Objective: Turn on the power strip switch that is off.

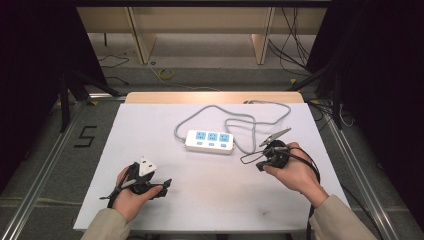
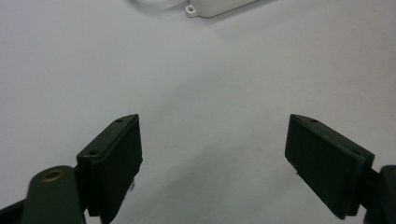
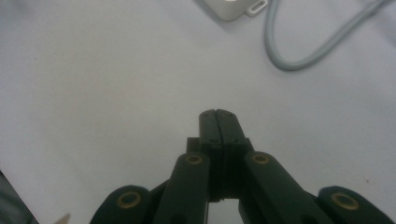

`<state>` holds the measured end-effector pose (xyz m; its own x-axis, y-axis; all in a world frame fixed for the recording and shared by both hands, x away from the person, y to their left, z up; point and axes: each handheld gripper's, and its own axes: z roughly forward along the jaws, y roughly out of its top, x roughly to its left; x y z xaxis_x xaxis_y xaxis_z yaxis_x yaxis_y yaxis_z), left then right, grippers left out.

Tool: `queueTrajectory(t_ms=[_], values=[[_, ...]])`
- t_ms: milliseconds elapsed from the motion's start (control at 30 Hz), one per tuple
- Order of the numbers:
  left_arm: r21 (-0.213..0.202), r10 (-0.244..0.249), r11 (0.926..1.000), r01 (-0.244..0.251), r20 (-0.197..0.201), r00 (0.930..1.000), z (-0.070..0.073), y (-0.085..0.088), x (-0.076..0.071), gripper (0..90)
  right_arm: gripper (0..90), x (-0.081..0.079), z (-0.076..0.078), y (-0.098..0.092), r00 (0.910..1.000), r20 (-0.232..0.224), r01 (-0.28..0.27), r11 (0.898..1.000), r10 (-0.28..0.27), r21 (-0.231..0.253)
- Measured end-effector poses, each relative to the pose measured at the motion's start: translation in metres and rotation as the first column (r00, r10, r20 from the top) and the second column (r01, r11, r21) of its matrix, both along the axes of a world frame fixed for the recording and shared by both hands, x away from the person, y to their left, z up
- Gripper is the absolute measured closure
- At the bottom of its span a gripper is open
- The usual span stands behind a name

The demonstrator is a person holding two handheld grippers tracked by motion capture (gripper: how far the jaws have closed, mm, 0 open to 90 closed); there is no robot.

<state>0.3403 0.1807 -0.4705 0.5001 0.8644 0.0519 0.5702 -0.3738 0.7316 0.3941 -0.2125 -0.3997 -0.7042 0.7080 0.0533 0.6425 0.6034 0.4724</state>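
A white power strip [image 1: 210, 141] with three blue sockets lies in the middle of the white table top [image 1: 210, 200]. Its grey cable [image 1: 235, 120] loops behind it and to its right. My left gripper [image 1: 162, 186] is held low at the front left, and in the left gripper view [image 2: 212, 123] its jaws stand wide open over bare table. My right gripper [image 1: 260, 166] is held to the right of the strip, close to the cable. Seen in the right gripper view [image 3: 218, 115], its jaws are pressed together with nothing between them; the strip's corner [image 3: 233, 8] and cable [image 3: 299, 53] lie ahead.
The table's wooden back edge [image 1: 215, 97] borders a floor with loose cables [image 1: 165, 74]. Dark curtains stand on both sides. Metal rails [image 1: 45, 165] run along the table's left and right. A thin black wire [image 1: 248, 159] trails by my right gripper.
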Motion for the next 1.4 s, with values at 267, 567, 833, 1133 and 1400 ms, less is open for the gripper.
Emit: queueTrajectory(t_ms=[267, 567, 833, 1133, 1400], values=[[0.0, -0.001, 1.0, 0.001, 0.001, 1.0, 0.0, 0.0, 0.0, 18.7, 90.0, 0.003, 0.002, 0.004, 1.0, -0.002, 0.001, 1.0, -0.001, -0.005], [0.001, -0.001, 1.0, 0.001, 0.001, 1.0, 0.0, 0.0, 0.0, 18.7, 90.0, 0.007, 0.003, 0.01, 1.0, -0.001, -0.001, 1.0, 0.001, -0.01], [0.003, -0.002, 1.0, 0.002, 0.002, 1.0, 0.0, 0.0, 0.0, 18.7, 90.0, 0.011, 0.005, 0.014, 1.0, 0.003, 0.001, 1.0, -0.001, -0.011], [0.002, -0.002, 1.0, 0.002, 0.001, 1.0, 0.0, 0.0, 0.0, 18.7, 90.0, 0.015, 0.007, 0.021, 1.0, -0.002, -0.005, 1.0, 0.005, -0.017], [0.003, -0.001, 1.0, 0.001, 0.003, 1.0, 0.0, 0.0, 0.0, 18.7, 90.0, 0.018, 0.008, 0.024, 1.0, -0.004, -0.004, 1.0, 0.004, -0.019]])
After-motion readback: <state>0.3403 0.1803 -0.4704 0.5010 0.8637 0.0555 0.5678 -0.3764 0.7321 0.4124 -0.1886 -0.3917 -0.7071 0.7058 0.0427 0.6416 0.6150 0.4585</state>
